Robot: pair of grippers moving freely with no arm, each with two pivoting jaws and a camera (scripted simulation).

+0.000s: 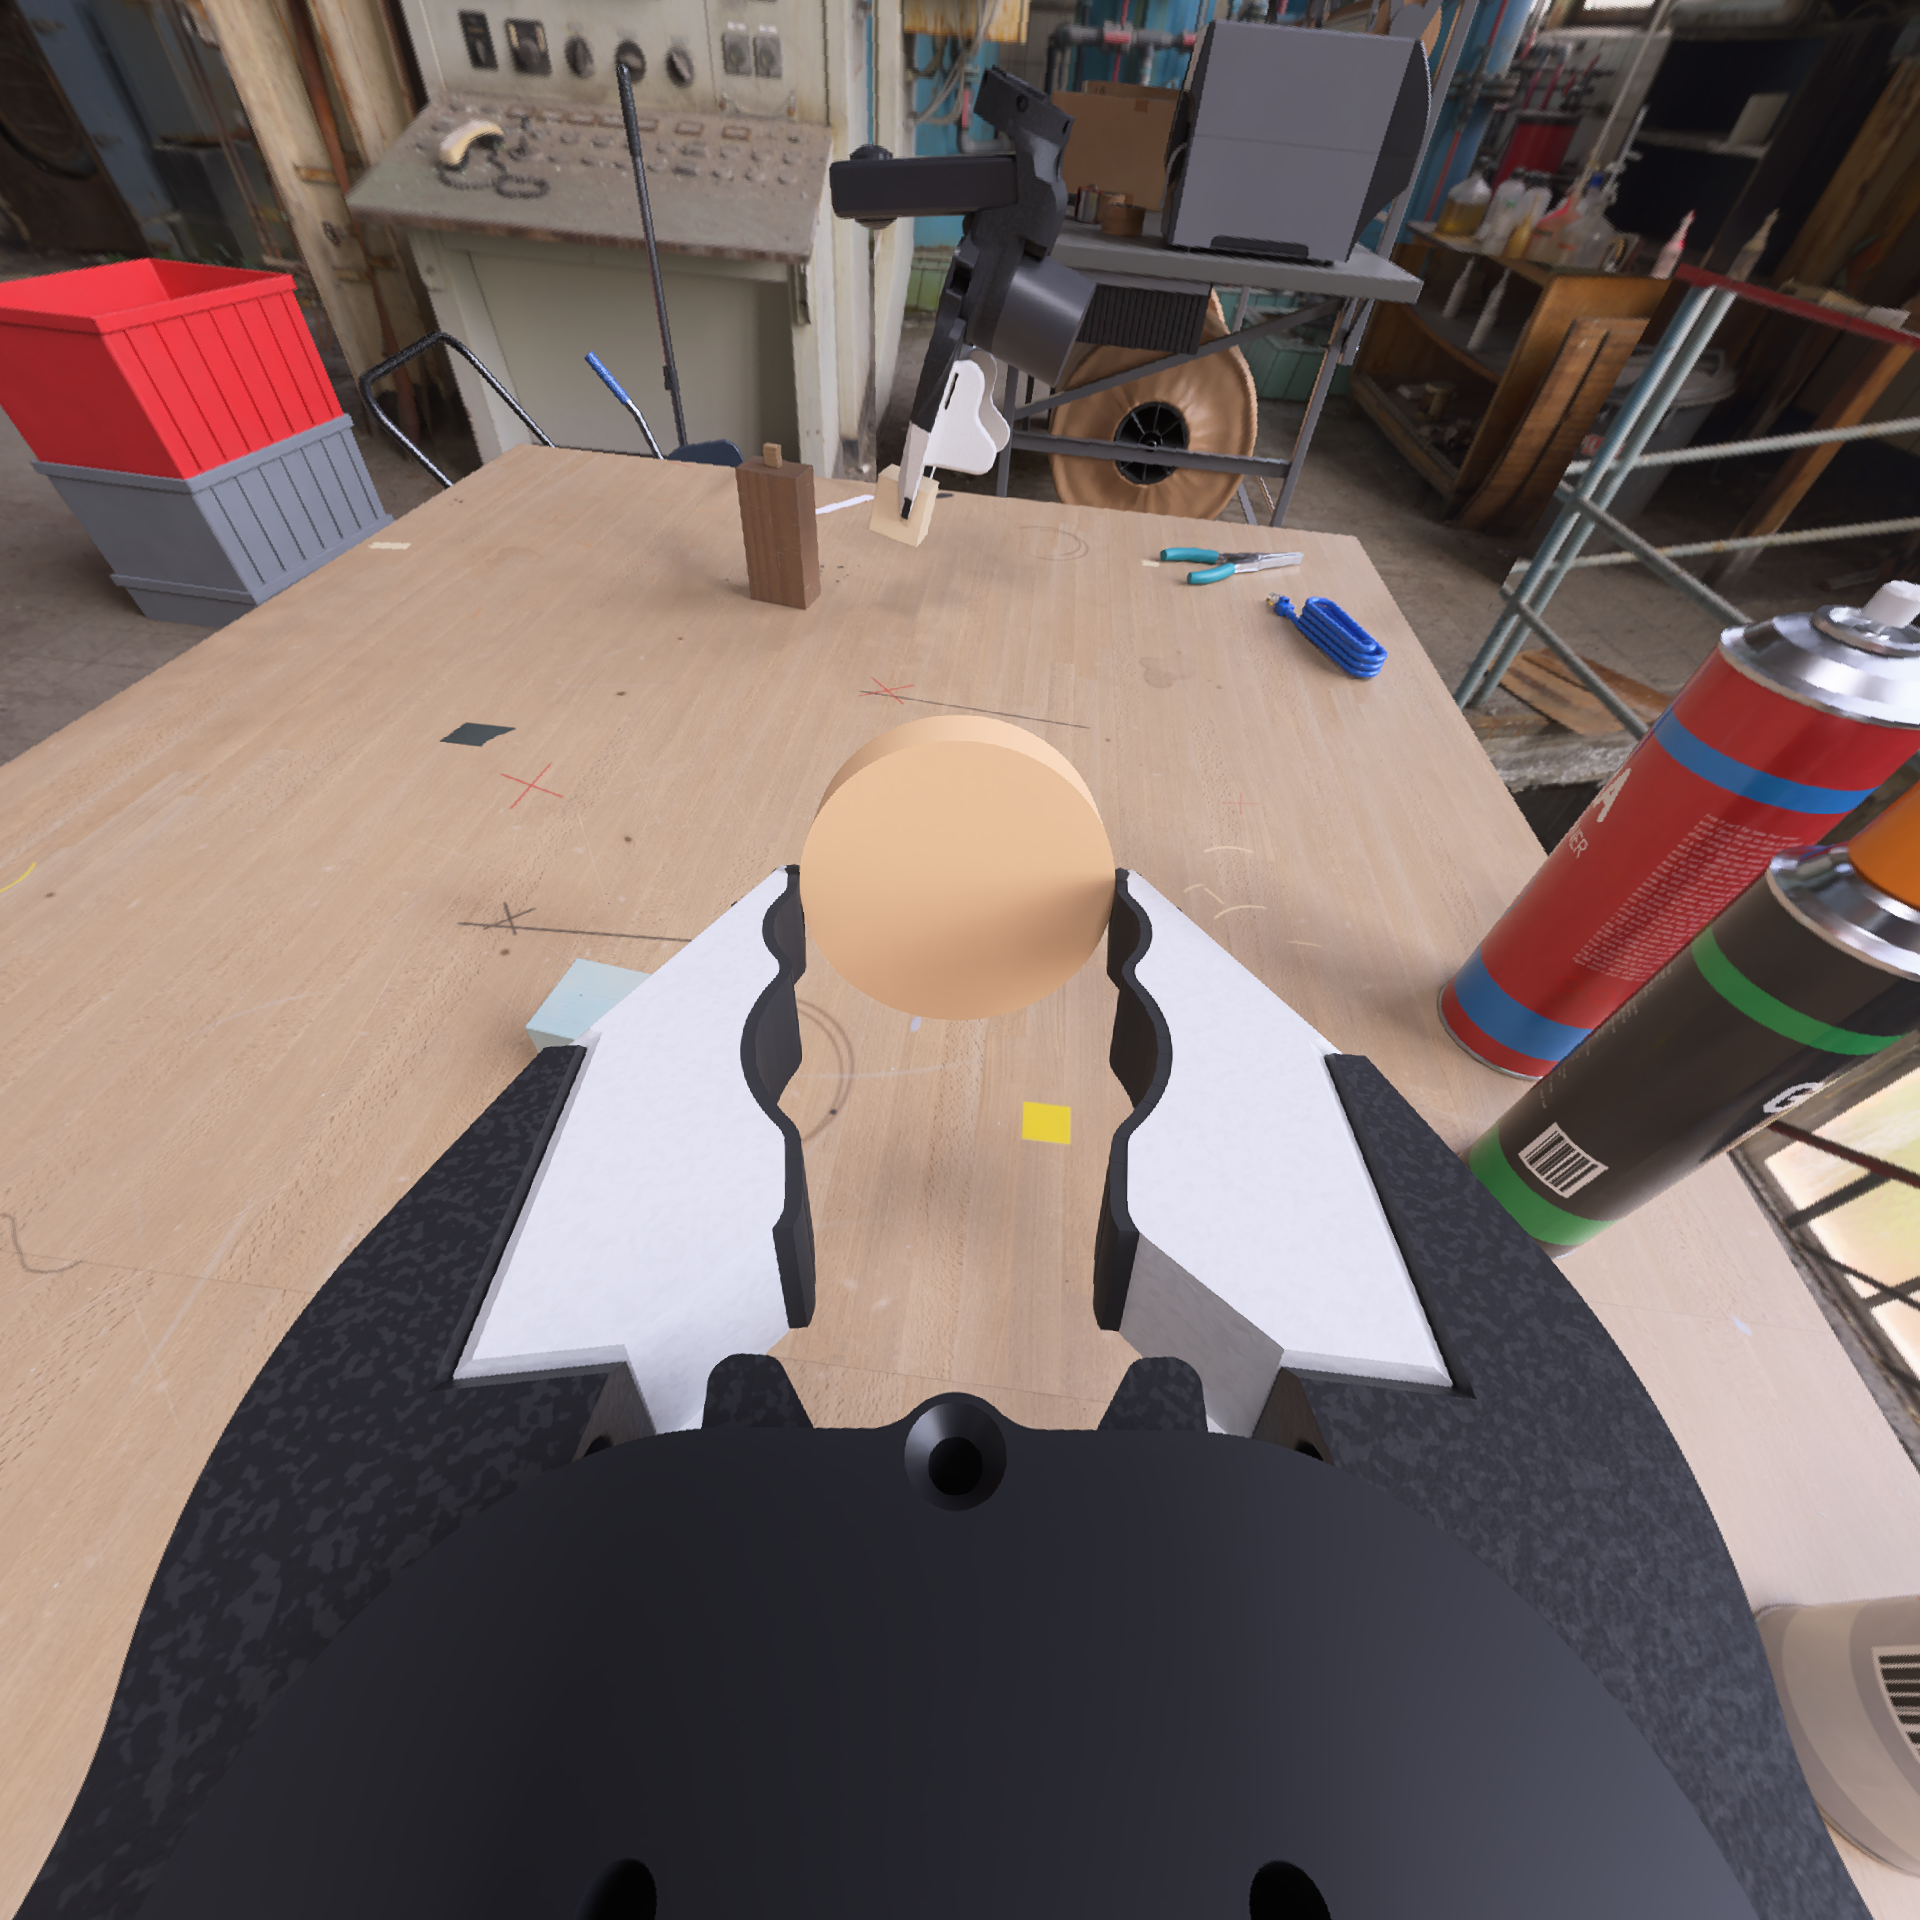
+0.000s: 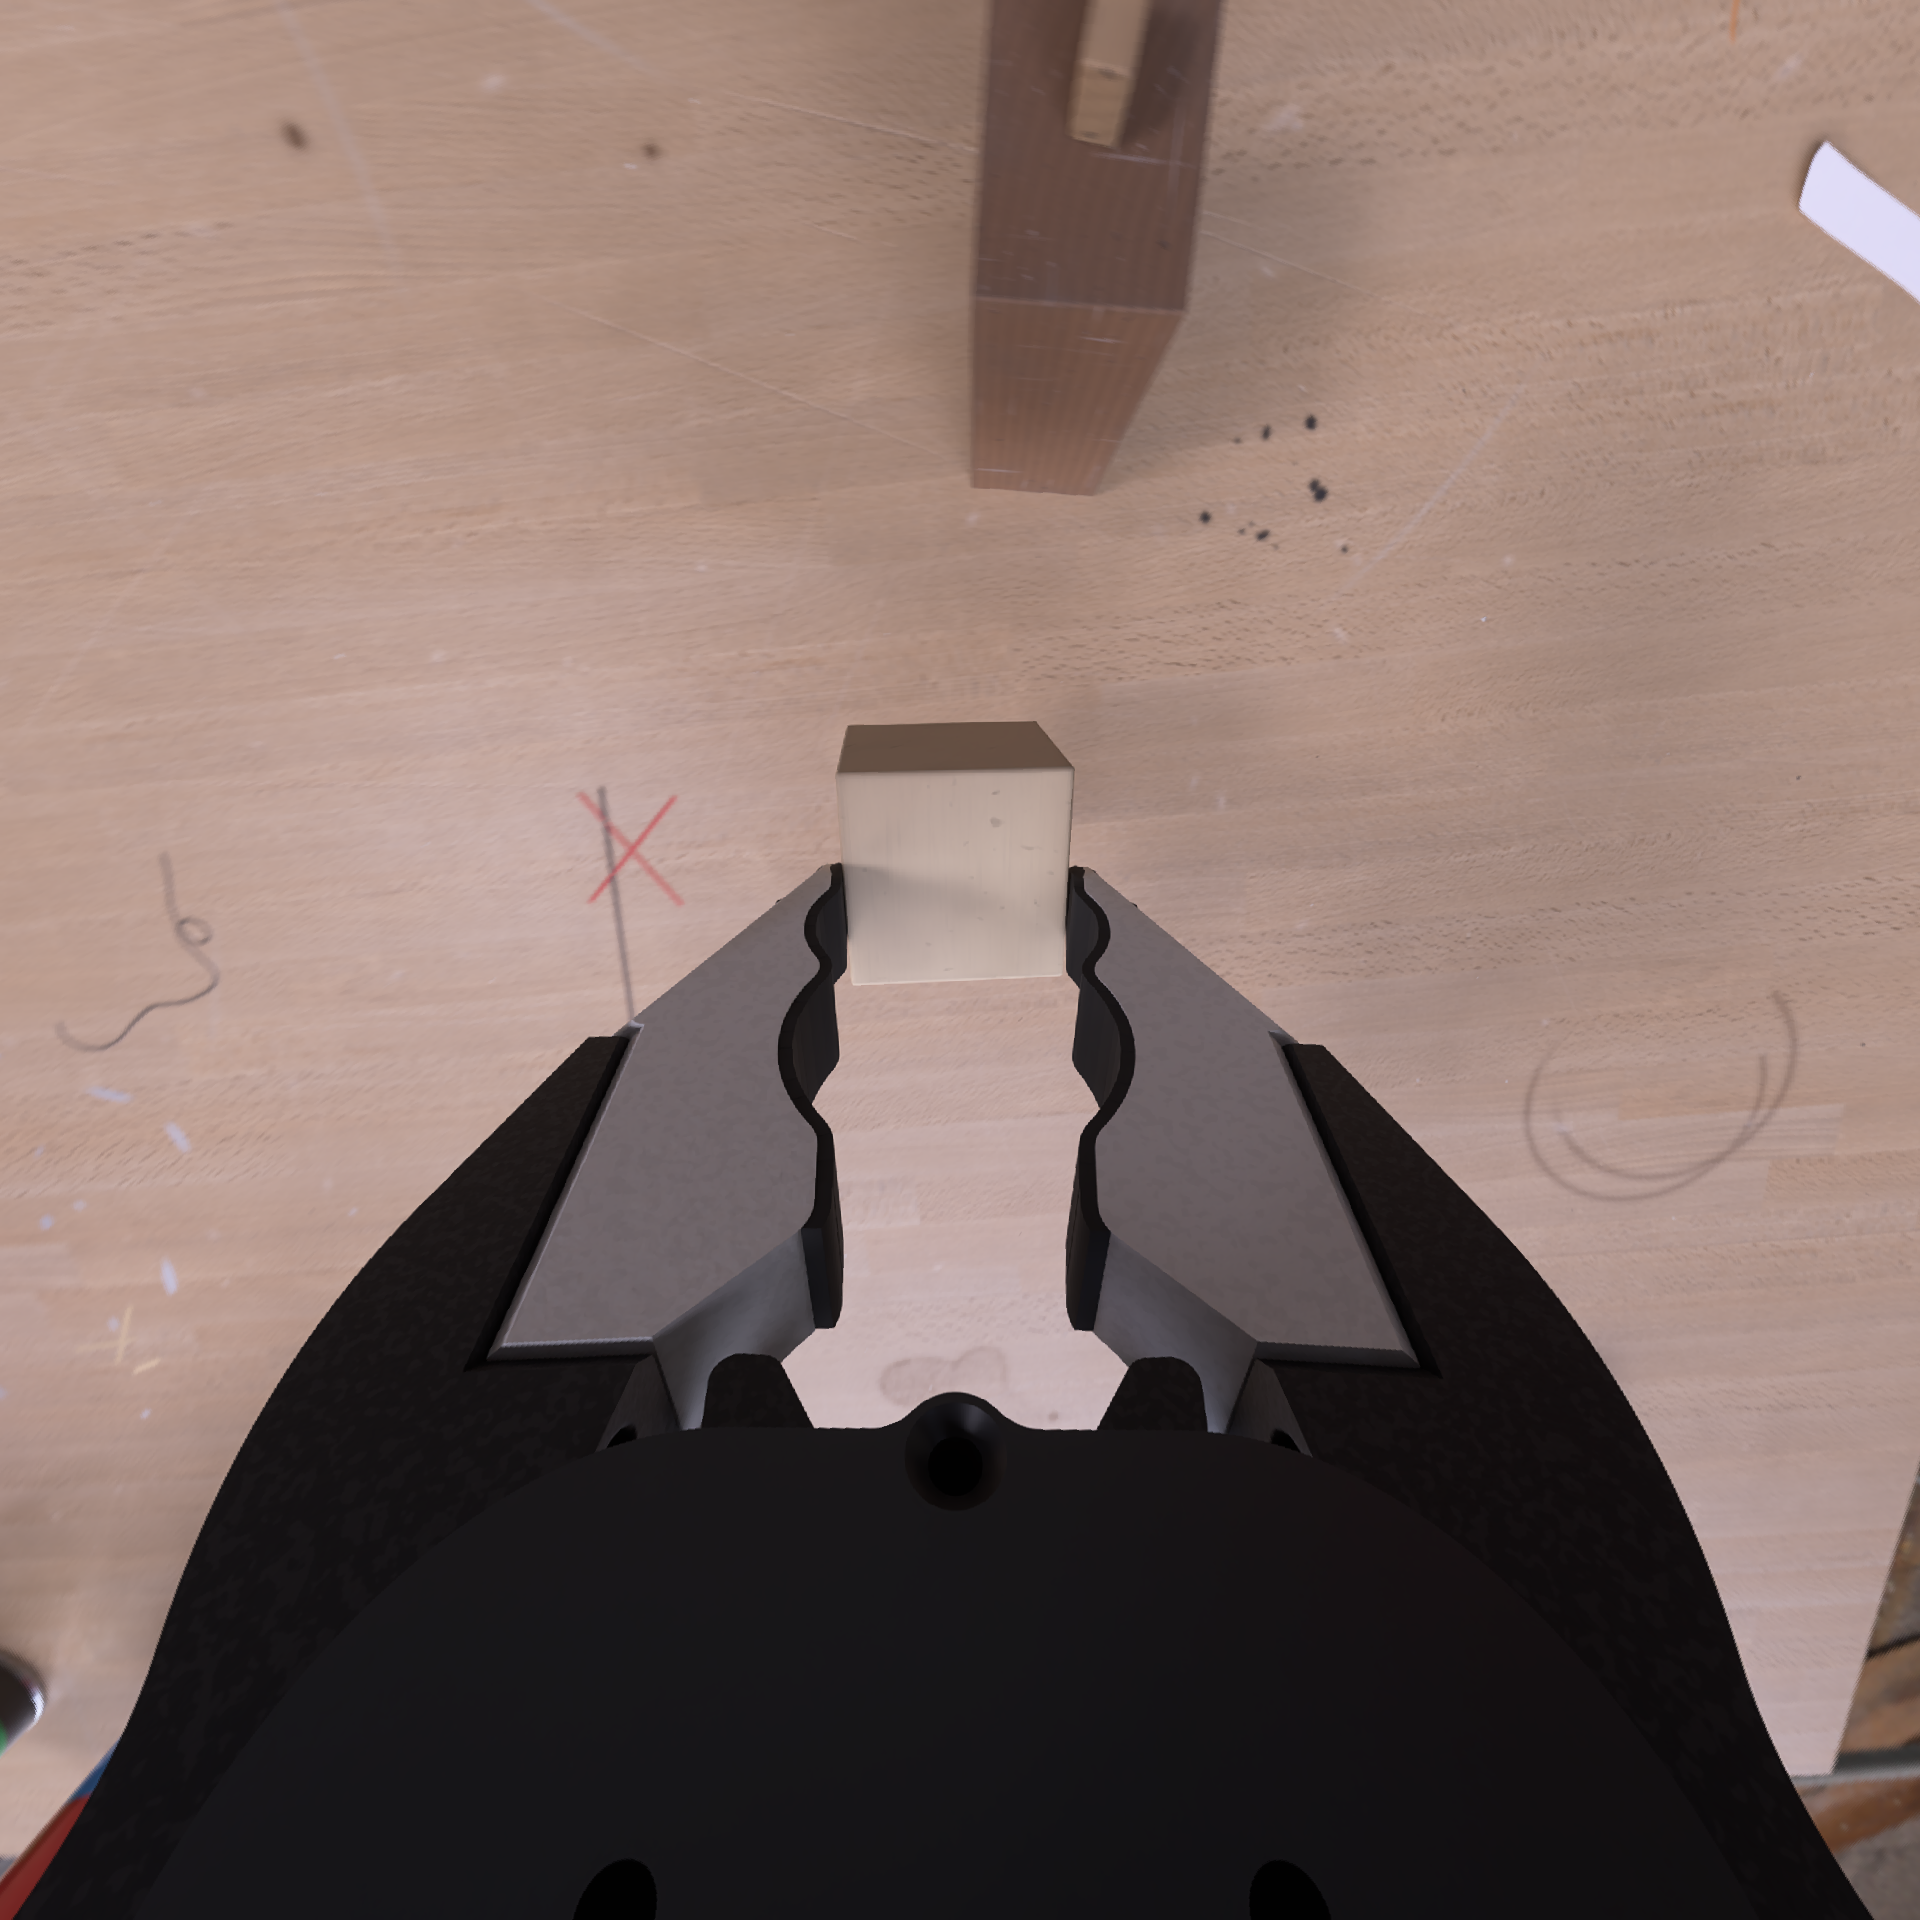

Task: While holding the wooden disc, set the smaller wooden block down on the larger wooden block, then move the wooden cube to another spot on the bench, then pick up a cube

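Note:
My left gripper point(image 1: 956, 883) is shut on the round wooden disc point(image 1: 951, 868) and holds it on edge above the bench point(image 1: 312, 935). The larger brown block point(image 1: 777, 535) stands upright at the far side with the smaller wooden block point(image 1: 771, 454) on its top. To its right, my right gripper point(image 1: 916, 499) points down, shut on the pale wooden cube point(image 1: 896, 525), close to the bench surface. In the right wrist view the right gripper point(image 2: 954, 883) grips the cube point(image 2: 951, 831) by two opposite sides, with the brown block point(image 2: 1081, 312) and small block point(image 2: 1103, 88) just beyond. A pale blue cube point(image 1: 571, 1006) lies beside my left finger.
Two spray cans point(image 1: 1662, 883) point(image 1: 1714, 1070) stand at the bench's right edge. Teal-handled pliers point(image 1: 1231, 564) and a blue coil point(image 1: 1335, 636) lie at the far right. Red and grey bins point(image 1: 166, 416) sit off the bench's left. A white strip point(image 2: 1860, 218) lies beyond the cube.

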